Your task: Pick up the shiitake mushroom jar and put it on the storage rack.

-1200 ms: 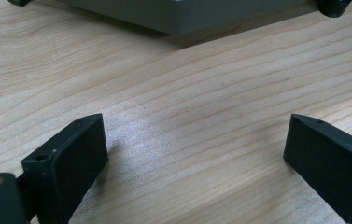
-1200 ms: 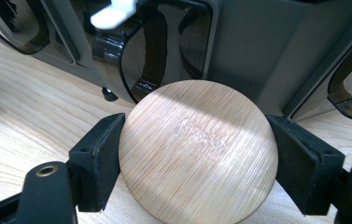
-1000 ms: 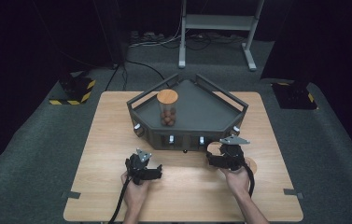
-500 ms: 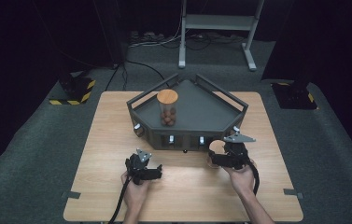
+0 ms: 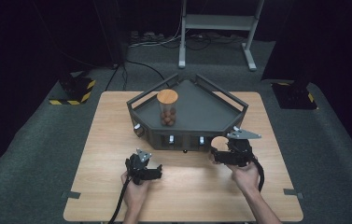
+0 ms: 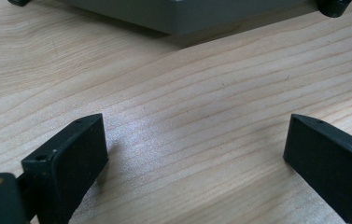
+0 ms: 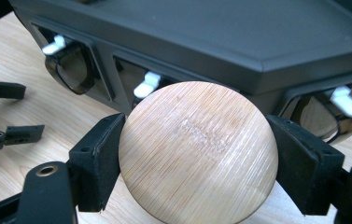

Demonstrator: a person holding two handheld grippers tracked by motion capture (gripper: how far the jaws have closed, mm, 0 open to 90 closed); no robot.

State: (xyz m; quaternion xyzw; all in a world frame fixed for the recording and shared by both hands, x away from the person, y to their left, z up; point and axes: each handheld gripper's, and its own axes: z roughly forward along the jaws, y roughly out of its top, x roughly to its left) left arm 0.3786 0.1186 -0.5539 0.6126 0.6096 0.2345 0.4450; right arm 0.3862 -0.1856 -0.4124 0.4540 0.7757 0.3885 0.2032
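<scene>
The left gripper rests low on the table, in front of the dark tray, jaws spread wide with nothing between them. The right gripper, just in front of the tray's front wall, clamps the round wooden lid squarely between both jaws.

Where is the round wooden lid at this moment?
The round wooden lid is gripped between the jaws of the right gripper, at the right of the high view, just in front of the dark tray's front wall.
</scene>
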